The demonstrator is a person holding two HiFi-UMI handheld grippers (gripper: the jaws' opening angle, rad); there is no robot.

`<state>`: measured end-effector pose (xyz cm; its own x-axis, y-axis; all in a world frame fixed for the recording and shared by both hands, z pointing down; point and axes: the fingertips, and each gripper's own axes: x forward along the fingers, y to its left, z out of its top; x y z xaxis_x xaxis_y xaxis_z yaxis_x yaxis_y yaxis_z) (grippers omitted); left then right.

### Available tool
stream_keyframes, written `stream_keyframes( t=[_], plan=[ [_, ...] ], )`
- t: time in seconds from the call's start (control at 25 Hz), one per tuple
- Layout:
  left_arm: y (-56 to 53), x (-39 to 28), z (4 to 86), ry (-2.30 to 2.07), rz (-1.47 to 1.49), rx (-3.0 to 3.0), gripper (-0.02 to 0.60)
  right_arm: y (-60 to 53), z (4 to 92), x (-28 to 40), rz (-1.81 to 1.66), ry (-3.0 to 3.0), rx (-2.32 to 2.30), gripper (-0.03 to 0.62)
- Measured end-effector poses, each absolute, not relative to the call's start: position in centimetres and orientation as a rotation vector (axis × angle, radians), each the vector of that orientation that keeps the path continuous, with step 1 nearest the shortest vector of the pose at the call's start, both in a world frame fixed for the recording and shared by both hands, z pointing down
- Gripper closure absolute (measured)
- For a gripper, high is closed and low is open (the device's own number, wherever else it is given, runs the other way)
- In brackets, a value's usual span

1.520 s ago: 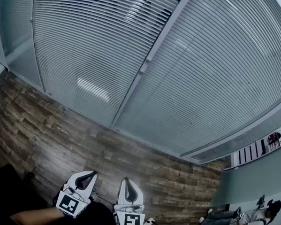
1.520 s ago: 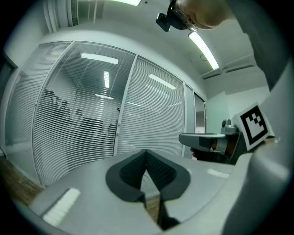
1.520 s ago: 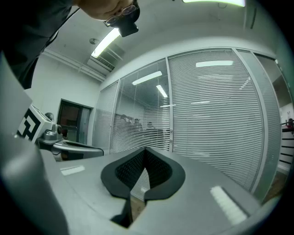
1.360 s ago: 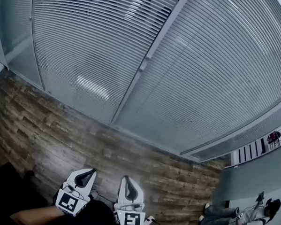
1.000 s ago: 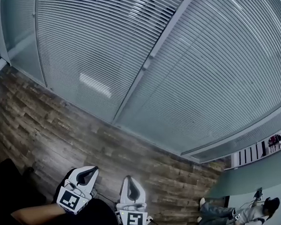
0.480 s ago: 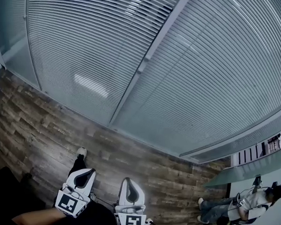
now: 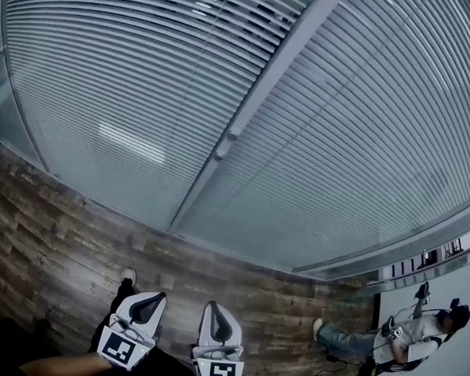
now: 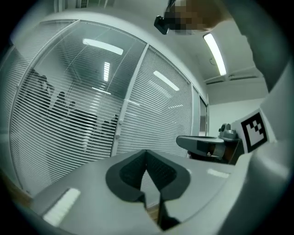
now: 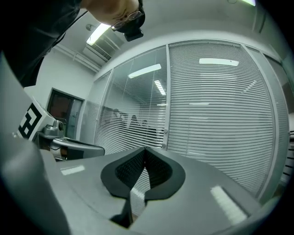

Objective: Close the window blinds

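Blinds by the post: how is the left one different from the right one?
Dark shapes show through the left blind; nothing shows through the right blind. The left blind's slats look greyer, with gaps; the right blind's look paler and shut. Both have thin level slats.

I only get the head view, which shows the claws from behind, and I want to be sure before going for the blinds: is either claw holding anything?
Observer: No. The left gripper view shows the left claw shut, pads meeting, nothing between them.
Operator: And the right?
Observer: The right claw is shut and empty too.
Operator: Do both sides look equally closed?
Observer: No. In the right gripper view, dark shapes show through the blinds left of the frame post; right of it they look solid white.
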<state>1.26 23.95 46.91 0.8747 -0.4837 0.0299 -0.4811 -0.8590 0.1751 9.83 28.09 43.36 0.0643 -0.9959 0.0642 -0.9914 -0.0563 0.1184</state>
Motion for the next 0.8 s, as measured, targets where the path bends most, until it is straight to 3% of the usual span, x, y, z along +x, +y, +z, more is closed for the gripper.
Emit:
stream_keyframes(
  t=[0.4, 0.8],
  plan=[
    [7.9, 0.7, 45.3, -0.727, -0.054, 2.895, 0.580, 12.0, 42.0, 12.5, -0.118, -1.918, 2.240, 0.576],
    [0.1, 2.1, 44.3, -0.778, -0.042, 2.854, 0.580, 1.4, 40.1, 18.3, -0.186, -1.817, 2.186, 0.540]
  ],
)
